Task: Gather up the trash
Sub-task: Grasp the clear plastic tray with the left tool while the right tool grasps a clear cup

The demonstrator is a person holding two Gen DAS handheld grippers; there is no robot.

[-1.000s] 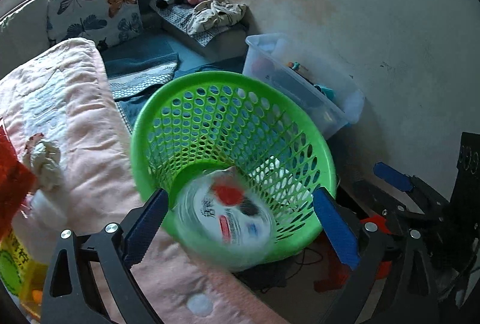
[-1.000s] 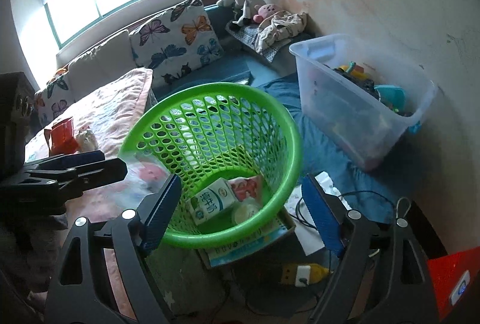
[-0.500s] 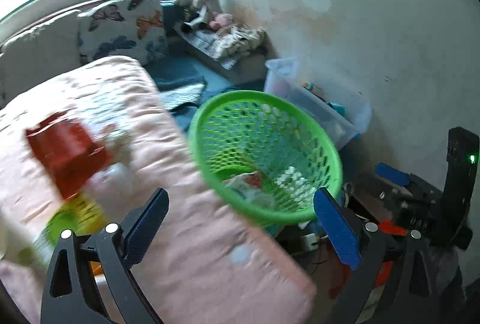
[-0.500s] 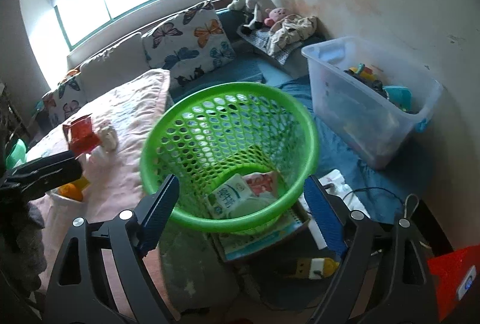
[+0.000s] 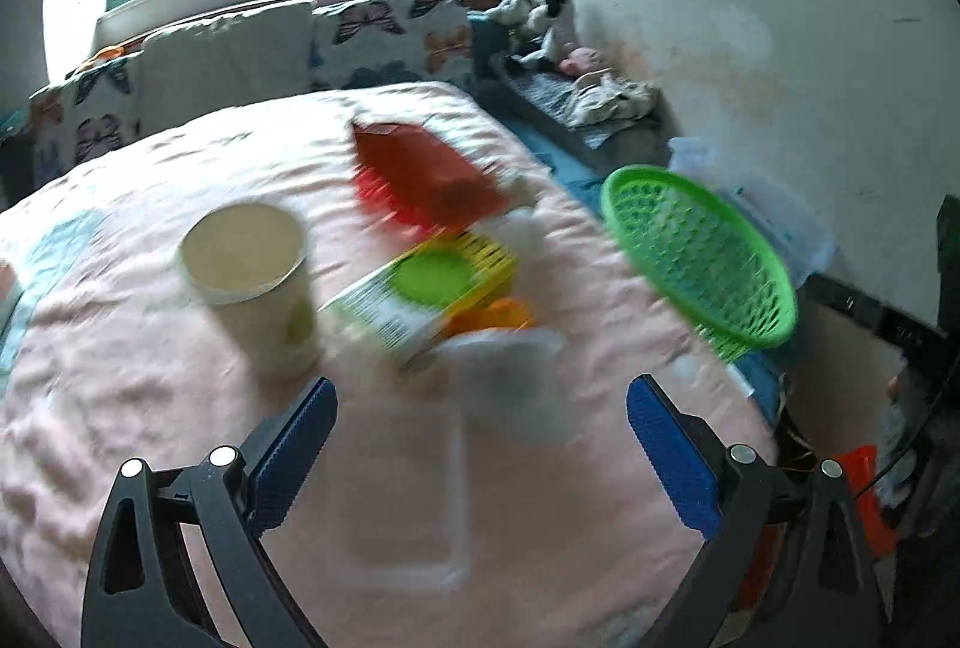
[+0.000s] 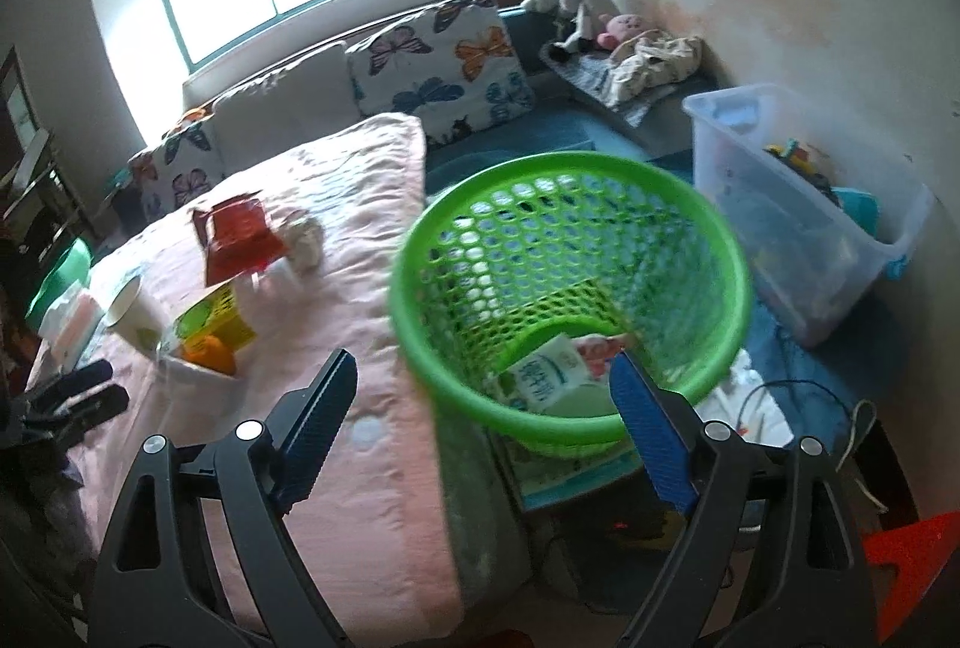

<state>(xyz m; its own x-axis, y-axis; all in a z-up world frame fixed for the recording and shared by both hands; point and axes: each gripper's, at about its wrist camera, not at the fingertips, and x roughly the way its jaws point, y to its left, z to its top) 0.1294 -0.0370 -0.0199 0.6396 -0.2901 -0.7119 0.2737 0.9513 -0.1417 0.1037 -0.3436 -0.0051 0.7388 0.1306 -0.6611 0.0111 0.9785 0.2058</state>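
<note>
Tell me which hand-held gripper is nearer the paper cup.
Left. The left hand-held gripper hovers open just short of the paper cup; the right hand-held gripper is over by the green basket.

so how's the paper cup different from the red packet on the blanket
The paper cup stands upright with its open mouth up; the red packet lies flat and crumpled. The paper cup is pale cream and rigid-looking, the red packet bright red and soft. The paper cup sits nearer the left gripper; the red packet lies farther back. Both rest on the pink blanket, outside the green basket.
</note>
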